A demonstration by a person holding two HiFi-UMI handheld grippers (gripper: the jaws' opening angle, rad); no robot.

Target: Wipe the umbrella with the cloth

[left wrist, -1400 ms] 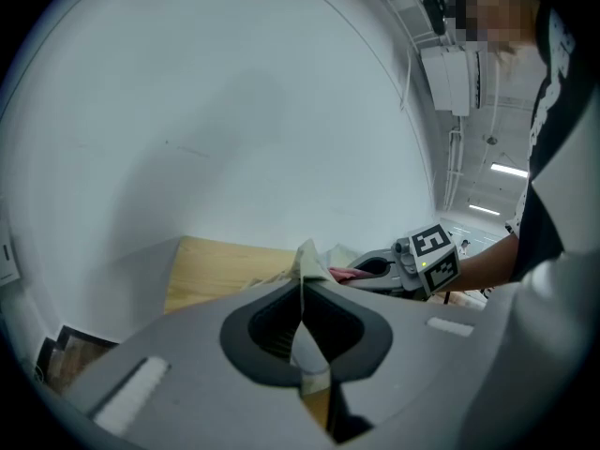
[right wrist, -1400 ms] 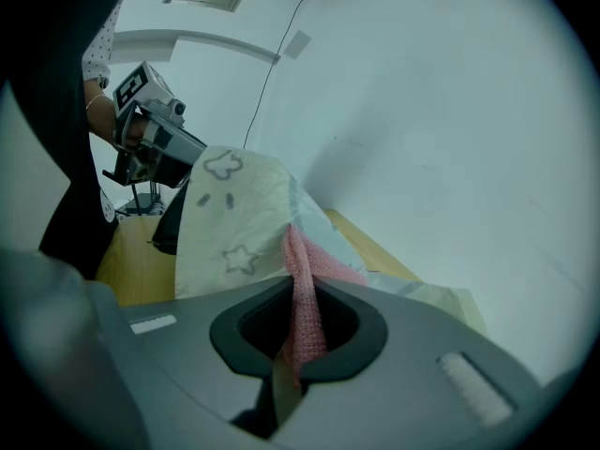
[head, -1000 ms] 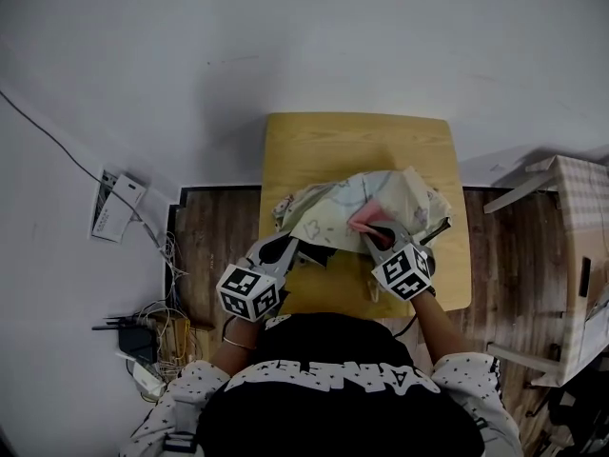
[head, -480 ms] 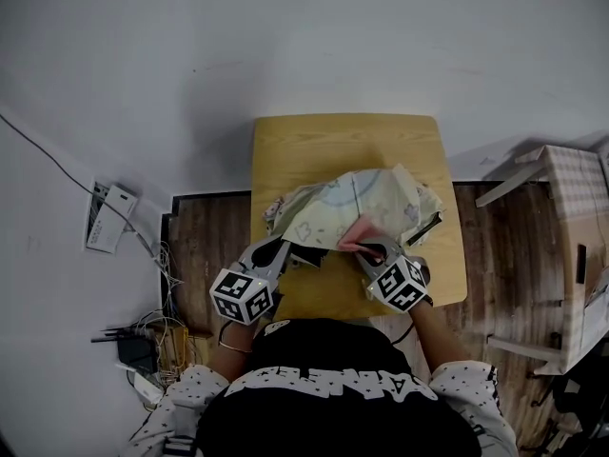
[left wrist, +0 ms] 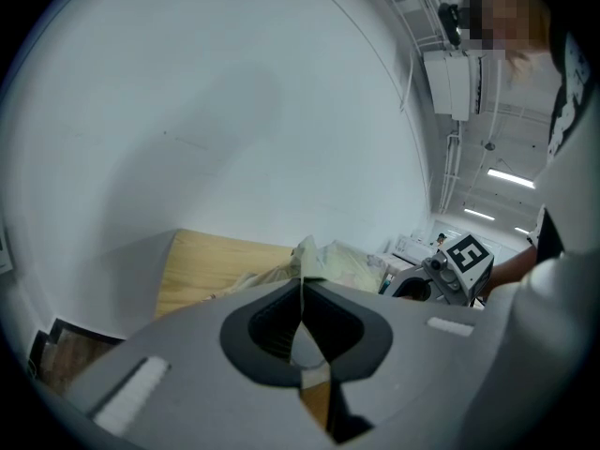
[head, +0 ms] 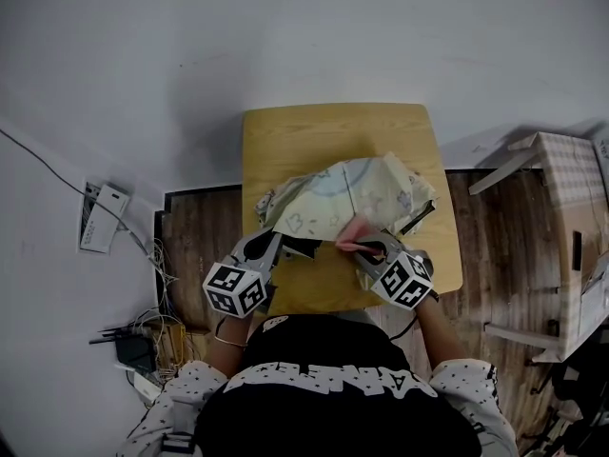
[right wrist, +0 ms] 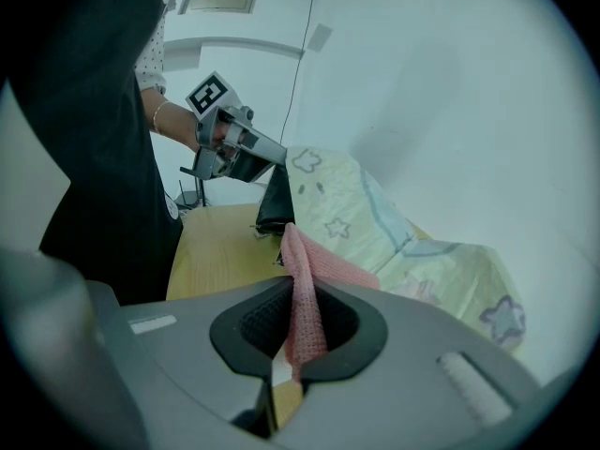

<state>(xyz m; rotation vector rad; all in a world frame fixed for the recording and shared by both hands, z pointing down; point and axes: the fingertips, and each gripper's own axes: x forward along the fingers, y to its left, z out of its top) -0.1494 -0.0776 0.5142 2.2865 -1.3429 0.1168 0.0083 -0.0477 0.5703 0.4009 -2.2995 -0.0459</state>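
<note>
A pale green umbrella (head: 354,190) with star prints lies half open on a small wooden table (head: 324,127). My left gripper (head: 282,247) is at its near left corner, shut on the canopy's edge, and a thin fold of fabric (left wrist: 302,293) runs between the closed jaws. My right gripper (head: 367,247) is at the near side of the canopy, shut on a pink cloth (head: 353,230). In the right gripper view the pink cloth (right wrist: 302,293) hangs through the jaws and rests against the umbrella (right wrist: 403,247); the left gripper (right wrist: 234,148) is behind, by a dark edge.
The table stands against a white wall (head: 304,36). On the floor at left are cables and a power strip (head: 141,343), with a white box (head: 95,219) on the wall. A checked box (head: 571,217) stands at right. The table's far half is bare wood.
The right gripper has drawn the pink cloth across the canopy toward its near edge. The left gripper has kept its hold at the same corner.
</note>
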